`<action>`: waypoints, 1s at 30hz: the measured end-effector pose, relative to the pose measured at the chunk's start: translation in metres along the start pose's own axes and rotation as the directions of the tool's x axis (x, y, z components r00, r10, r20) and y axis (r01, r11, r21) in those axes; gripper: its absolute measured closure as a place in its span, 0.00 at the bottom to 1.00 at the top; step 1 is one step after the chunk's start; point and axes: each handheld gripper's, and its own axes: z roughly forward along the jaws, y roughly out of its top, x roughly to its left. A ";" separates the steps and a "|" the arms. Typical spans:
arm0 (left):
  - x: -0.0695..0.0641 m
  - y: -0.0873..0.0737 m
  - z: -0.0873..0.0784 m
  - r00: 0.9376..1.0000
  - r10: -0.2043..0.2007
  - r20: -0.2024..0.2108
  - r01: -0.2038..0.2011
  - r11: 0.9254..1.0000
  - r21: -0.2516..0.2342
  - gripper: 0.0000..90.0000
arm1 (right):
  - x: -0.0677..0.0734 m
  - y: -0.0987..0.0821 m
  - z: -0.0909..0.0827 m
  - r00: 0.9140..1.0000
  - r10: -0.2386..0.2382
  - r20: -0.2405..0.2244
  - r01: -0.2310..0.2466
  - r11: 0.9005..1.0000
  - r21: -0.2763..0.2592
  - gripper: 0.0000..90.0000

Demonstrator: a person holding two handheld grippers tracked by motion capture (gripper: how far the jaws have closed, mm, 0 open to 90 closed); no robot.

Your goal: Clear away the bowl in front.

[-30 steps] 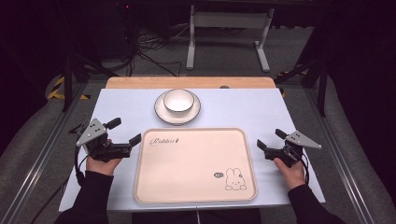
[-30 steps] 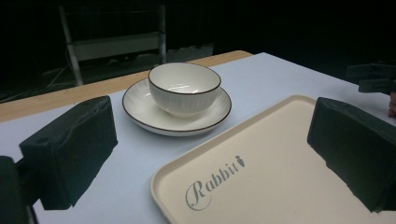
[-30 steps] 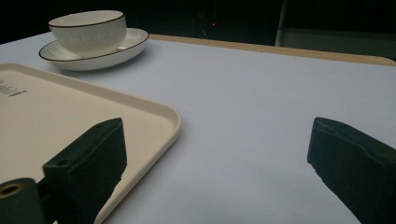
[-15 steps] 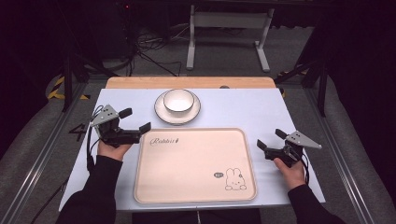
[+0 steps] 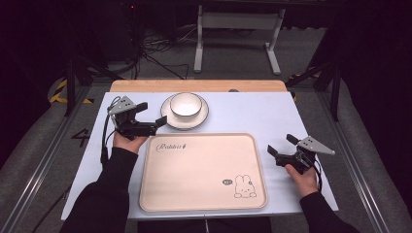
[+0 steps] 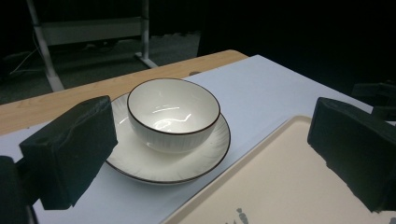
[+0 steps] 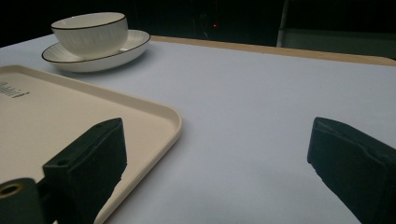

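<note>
A white bowl (image 5: 184,104) with a dark rim stands on a white plate (image 5: 171,119) at the back middle of the table. In front of them lies a cream tray (image 5: 204,170) with a rabbit drawing; nothing is on it. My left gripper (image 5: 153,112) is open just left of the plate, its jaws pointing at it. In the left gripper view the bowl (image 6: 173,112) and plate (image 6: 154,165) sit between the spread jaws, a short way ahead. My right gripper (image 5: 280,144) rests open by the tray's right edge, and the tray's corner (image 7: 159,116) lies by its left jaw.
A pale blue-white mat (image 5: 243,116) covers the table, with a wooden strip (image 5: 194,86) along the far edge. A metal stand (image 5: 238,29) and cables sit on the dark floor behind. Bare mat stretches to the right of the plate.
My left gripper has moved away from the person and to the right, from the tray's left side up to the plate. The right gripper has stayed put.
</note>
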 end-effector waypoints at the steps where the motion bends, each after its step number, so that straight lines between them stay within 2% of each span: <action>1: 0.000 0.001 0.002 1.000 0.003 0.000 -0.003 1.000 0.002 0.02 | 0.000 0.000 0.000 1.000 0.000 0.000 0.000 1.000 0.000 0.06; 6: 0.001 0.008 0.014 1.000 0.002 0.009 -0.002 1.000 0.029 0.02 | 0.000 0.000 0.000 1.000 0.001 0.000 -0.001 1.000 0.001 0.06; 12: 0.004 0.013 0.025 1.000 0.000 0.010 0.000 0.999 0.036 0.02 | 0.000 0.000 0.000 1.000 0.001 -0.002 -0.001 1.000 0.000 0.06; 21: 0.006 0.017 0.037 1.000 -0.019 -0.002 0.019 1.000 0.024 0.02 | 0.000 0.000 0.000 1.000 0.003 -0.005 -0.003 1.000 -0.003 0.06; 25: 0.008 0.020 0.045 1.000 -0.023 -0.011 0.024 0.998 0.052 0.02 | 0.000 0.000 0.000 1.000 0.001 -0.005 -0.001 1.000 -0.001 0.06; 30: 0.009 0.026 0.055 1.000 -0.016 -0.027 0.018 0.998 0.064 0.02 | 0.000 0.000 0.000 1.000 0.004 -0.007 -0.004 1.000 -0.003 0.06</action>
